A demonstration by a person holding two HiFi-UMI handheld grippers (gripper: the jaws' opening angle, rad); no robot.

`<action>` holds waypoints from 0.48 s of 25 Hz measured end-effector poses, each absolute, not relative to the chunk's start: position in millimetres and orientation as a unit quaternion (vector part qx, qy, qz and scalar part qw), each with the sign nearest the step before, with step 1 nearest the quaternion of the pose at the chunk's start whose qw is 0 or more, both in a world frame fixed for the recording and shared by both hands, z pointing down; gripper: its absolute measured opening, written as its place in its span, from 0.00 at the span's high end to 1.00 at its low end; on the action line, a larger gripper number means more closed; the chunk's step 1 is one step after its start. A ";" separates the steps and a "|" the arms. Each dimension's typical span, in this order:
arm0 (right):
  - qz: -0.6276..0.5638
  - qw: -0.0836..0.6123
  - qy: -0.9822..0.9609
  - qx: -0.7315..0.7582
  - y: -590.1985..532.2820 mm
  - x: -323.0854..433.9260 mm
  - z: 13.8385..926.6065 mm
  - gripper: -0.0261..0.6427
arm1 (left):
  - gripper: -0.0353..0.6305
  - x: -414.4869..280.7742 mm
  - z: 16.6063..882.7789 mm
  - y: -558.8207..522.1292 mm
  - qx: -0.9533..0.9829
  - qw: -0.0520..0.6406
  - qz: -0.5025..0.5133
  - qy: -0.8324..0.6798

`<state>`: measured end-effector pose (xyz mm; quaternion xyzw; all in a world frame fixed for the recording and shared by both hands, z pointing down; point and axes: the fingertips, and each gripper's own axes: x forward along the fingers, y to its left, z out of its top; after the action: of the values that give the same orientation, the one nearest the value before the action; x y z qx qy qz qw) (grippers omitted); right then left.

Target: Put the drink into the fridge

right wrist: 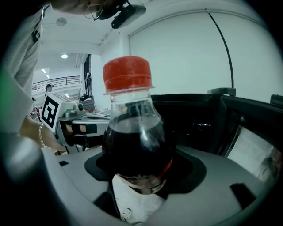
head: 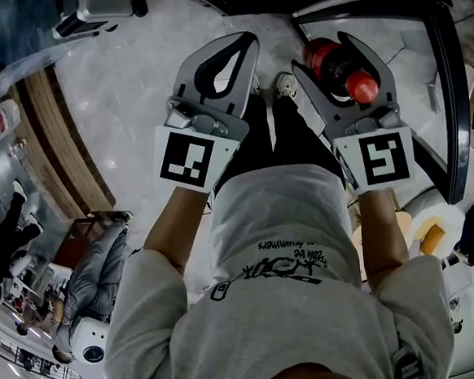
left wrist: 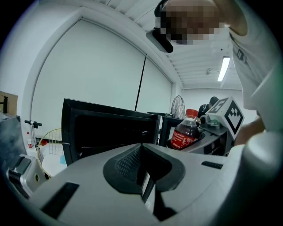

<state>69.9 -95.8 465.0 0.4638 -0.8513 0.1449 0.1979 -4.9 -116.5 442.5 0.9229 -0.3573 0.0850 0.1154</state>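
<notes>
The drink is a dark cola bottle [head: 335,69] with a red cap and red label. My right gripper [head: 328,55] is shut on its body, and it stands upright between the jaws in the right gripper view [right wrist: 132,137]. The bottle [left wrist: 185,131] also shows at the right of the left gripper view. My left gripper [head: 242,43] is held beside it at the same height, jaws shut with nothing between them [left wrist: 142,148]. The black fridge [right wrist: 203,119] stands right ahead, dark inside, with its framed glass door [head: 449,86] at the right.
The person's legs and shoes [head: 284,83] are below the grippers on a pale marbled floor. A white surface with an orange object [head: 433,239] is at the right. Seated people [head: 96,261] and a white round machine [head: 90,343] are at the left. A fan [left wrist: 178,106] stands behind the fridge.
</notes>
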 end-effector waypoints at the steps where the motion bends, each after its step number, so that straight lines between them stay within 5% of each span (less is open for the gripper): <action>1: 0.142 0.200 -0.853 0.462 -97.0 70.5 467.1 0.48 | 0.91 -4.3 444.0 -117.6 0.923 0.115 0.085 -0.357; 12: 0.144 0.210 -0.847 0.466 -117.9 74.3 498.9 0.48 | 0.91 -3.2 473.0 -135.1 0.921 0.115 0.091 -0.361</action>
<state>74.3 -117.9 498.9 0.4664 -0.8471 0.1435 0.2103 -3.2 -135.1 473.0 0.9211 -0.3605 0.0912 0.1149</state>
